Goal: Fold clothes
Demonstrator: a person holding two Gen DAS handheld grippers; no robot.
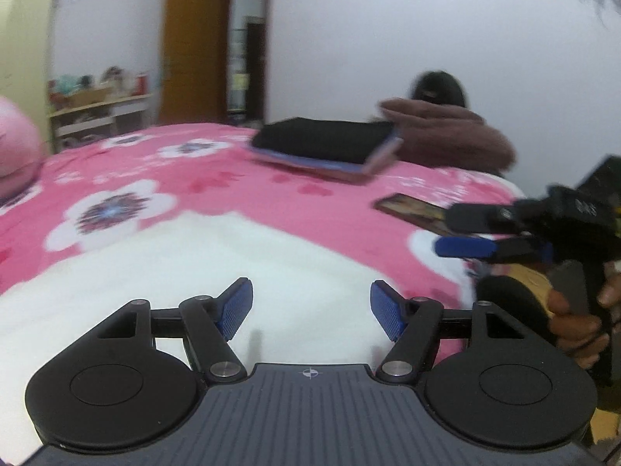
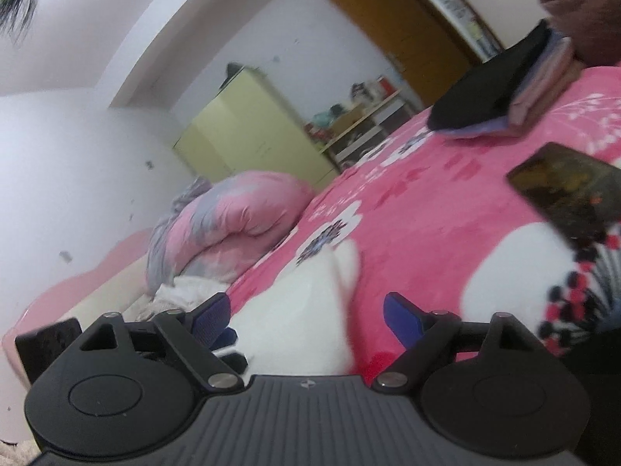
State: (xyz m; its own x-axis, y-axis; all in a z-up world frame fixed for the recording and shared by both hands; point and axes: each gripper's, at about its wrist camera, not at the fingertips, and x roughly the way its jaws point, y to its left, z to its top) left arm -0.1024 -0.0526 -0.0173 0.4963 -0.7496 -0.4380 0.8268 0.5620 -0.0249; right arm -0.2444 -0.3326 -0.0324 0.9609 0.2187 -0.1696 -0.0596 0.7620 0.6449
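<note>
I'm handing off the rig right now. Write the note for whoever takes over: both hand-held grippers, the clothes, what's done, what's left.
Left hand-held gripper: open, empty, over the white garment.
Right hand-held gripper: open, empty, at the same garment's edge.
White garment lies on the pink floral bedspread; neither gripper holds it.
Done: a folded stack, black on top, sits at the far side of the bed.
Left: grasp and fold the white garment. A phone lies nearby on the bed.

Phone (image 2: 570,190) (screen up), yellow wardrobe (image 2: 248,132).

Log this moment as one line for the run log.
left gripper: open, over fluffy white garment | right gripper: open, empty | garment on pink floral blanket | folded dark stack behind
</note>
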